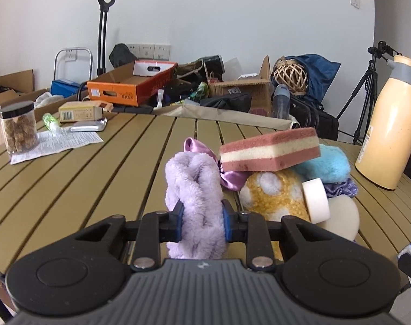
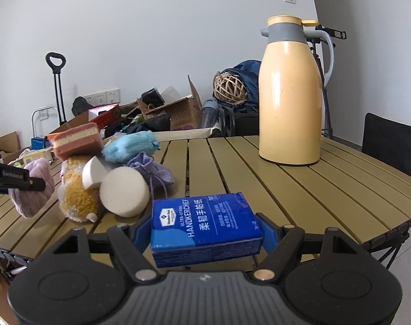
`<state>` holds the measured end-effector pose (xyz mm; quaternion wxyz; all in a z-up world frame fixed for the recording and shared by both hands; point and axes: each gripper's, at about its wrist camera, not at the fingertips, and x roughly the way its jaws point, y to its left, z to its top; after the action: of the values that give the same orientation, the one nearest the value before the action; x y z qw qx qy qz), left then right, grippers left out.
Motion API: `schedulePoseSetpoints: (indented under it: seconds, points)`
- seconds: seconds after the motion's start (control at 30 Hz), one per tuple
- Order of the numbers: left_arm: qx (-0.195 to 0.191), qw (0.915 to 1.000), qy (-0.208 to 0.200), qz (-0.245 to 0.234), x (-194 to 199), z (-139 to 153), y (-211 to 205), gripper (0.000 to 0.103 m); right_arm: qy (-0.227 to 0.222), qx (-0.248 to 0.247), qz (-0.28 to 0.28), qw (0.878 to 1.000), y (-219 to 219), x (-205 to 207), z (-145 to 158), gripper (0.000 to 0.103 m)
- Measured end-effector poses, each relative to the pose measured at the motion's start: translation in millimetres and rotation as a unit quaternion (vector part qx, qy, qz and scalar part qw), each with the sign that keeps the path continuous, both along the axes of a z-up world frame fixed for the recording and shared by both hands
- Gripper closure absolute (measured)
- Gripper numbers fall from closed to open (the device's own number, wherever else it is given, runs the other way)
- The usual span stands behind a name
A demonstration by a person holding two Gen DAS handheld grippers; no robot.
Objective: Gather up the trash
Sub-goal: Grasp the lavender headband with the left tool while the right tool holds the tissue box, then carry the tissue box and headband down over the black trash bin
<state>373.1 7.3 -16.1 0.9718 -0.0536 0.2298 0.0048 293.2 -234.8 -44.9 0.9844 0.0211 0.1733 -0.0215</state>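
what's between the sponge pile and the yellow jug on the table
Nothing: the right wrist view shows bare table slats between the pile, ending at the purple pouch, and the jug.

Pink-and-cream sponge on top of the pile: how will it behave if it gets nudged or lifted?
The sponge is probably light and squashy: it looks like open foam. It lies tilted on the blue plush and the yellow plush toy, so a nudge would likely slide it off. The left tool is shut on the purple cloth beside that pile; pulling the cloth might shake it.
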Motion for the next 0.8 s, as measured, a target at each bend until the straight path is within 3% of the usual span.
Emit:
schedulePoseSetpoints:
  seconds: [0.27,0.8]
  points:
    - [0.009,0.9997,-0.023,-0.004,-34,17,-1,0.076,-0.023,-0.015,0.030,0.999,13,-21,11,0.026]
    - [0.029,0.9985,-0.041,-0.023,-129,45,-9,0.076,-0.023,-0.007,0.067,0.997,37,-86,35,0.026]
